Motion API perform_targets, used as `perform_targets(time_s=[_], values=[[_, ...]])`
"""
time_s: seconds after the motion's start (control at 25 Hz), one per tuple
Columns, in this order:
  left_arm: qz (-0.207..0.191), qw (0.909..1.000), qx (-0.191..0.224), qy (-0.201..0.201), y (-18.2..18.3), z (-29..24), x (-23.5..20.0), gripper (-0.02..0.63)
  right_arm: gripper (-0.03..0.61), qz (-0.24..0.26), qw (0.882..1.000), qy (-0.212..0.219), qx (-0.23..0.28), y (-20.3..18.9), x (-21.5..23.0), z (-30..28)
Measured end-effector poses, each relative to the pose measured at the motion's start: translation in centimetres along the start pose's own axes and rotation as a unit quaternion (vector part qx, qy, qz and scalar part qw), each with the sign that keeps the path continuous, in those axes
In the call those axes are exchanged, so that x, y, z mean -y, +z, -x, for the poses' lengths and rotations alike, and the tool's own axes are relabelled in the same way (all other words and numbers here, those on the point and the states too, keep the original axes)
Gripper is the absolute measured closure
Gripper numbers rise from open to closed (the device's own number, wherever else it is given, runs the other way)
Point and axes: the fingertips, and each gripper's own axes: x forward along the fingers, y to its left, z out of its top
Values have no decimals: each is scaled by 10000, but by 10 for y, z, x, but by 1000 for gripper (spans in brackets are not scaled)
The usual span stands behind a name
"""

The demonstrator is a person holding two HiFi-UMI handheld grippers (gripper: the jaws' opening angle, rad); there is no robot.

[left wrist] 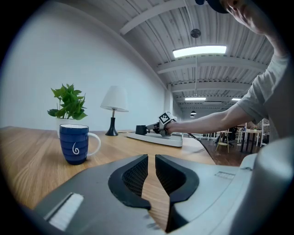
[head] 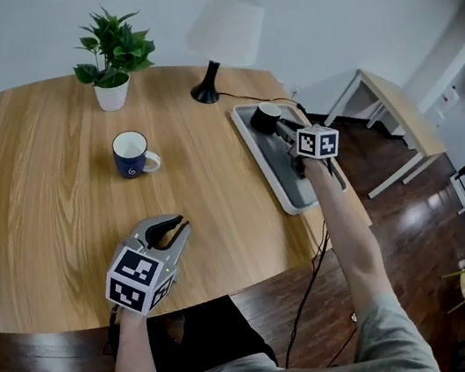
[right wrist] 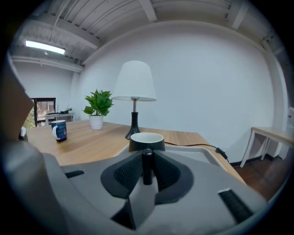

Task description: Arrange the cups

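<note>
A black cup (head: 267,115) with a white inside sits at the far end of the grey tray (head: 282,190) on the table's right side. My right gripper (head: 281,129) is shut on the cup's handle. In the right gripper view the handle stands upright between the pads of the right gripper (right wrist: 147,167), with the black cup (right wrist: 147,140) just beyond over the tray (right wrist: 202,153). A blue mug (head: 130,154) with a white handle stands alone mid-table. My left gripper (head: 177,226) rests near the front edge, shut and empty, and the blue mug (left wrist: 73,143) lies ahead to its left.
A potted plant (head: 109,55) and a black-footed lamp (head: 224,35) stand at the back of the round wooden table (head: 43,223). A cable (head: 274,93) runs behind the tray and off the right edge. A small side table (head: 398,111) stands on the floor to the right.
</note>
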Motion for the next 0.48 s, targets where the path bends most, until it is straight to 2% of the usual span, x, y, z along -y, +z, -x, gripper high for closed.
perform_targets(time_s=[0.2, 0.24, 0.28, 0.32, 0.36, 0.44, 0.48], values=[[6, 10000, 2, 21, 2, 0, 0, 552, 487, 189, 9993, -201, -238, -10, 10, -6], [2, 10000, 11, 32, 3, 0, 0, 554, 456, 274, 9985, -306, -362, -11, 11, -5], [-5, 10000, 20, 39, 4, -1, -1, 553, 393, 344, 9975, -412, -463, -12, 11, -2], [-14, 10000, 26, 39, 5, -1, -1, 552, 393, 379, 9969, -494, -482, -10, 10, 4], [-21, 10000, 25, 31, 5, -2, 0, 552, 362, 387, 9970, -526, -410, -5, 6, 11], [-26, 10000, 12, 11, 4, -2, 1, 552, 354, 418, 9986, -319, -103, 8, -18, 28], [-29, 10000, 12, 8, 4, -2, 1, 553, 363, 481, 9988, -55, 65, 16, -39, 35]])
